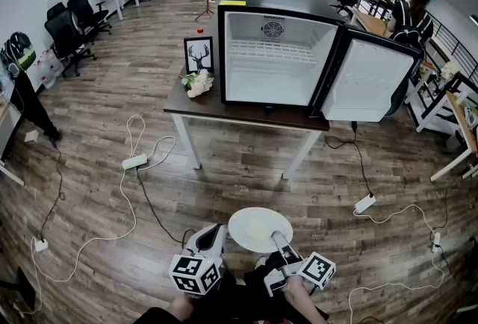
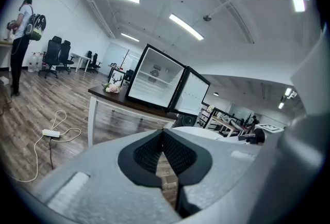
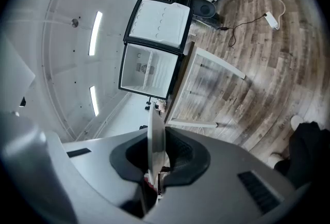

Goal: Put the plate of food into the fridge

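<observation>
A white plate [image 1: 258,228] with something pale on it hangs level above the wooden floor, close in front of me. My right gripper [image 1: 278,239] is shut on its near right rim; in the right gripper view the plate [image 3: 156,132] shows edge-on, pinched between the dark pads of that gripper [image 3: 156,152]. Just left of the plate, my left gripper [image 1: 213,235] is shut and holds nothing; its pads [image 2: 164,141] meet. The small fridge [image 1: 272,54] stands on a dark table [image 1: 246,113] ahead, its door [image 1: 370,80] swung open to the right, its white inside bare.
On the table left of the fridge are a framed deer picture [image 1: 199,54] and a small bunch of flowers [image 1: 197,82]. Cables and power strips [image 1: 135,161] [image 1: 364,203] lie on the floor both sides. Office chairs [image 1: 75,24], desks and people are farther back.
</observation>
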